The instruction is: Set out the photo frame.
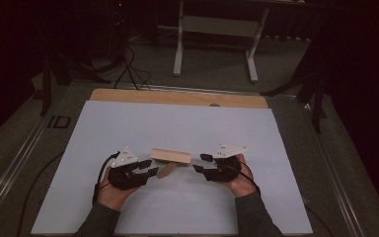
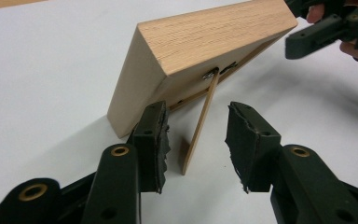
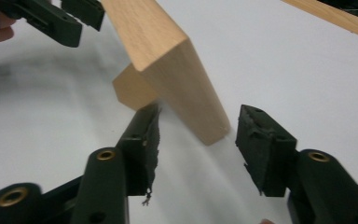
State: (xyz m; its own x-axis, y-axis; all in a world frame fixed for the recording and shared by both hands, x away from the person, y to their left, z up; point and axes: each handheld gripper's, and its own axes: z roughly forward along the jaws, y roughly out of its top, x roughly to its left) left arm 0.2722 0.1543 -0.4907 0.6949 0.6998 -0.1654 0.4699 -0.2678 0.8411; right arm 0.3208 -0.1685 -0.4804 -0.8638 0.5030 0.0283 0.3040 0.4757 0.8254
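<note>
While a wooden frame (image 1: 170, 156) stands at centre, the left gripper (image 1: 149, 167) brackets its prop leg (image 2: 199, 127), jaws apart. The right gripper (image 1: 201, 163) gapes around the frame's end.

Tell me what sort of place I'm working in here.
Probably a lab or recording workspace, not a home: a white sheet covers a wooden tabletop, cables trail across the floor, and a bare metal desk frame stands behind in the dark.

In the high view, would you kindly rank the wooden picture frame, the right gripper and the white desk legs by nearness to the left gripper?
1. Wooden picture frame, just right of the left gripper.
2. Right gripper, beyond the frame.
3. White desk legs, far back on the floor.
</note>
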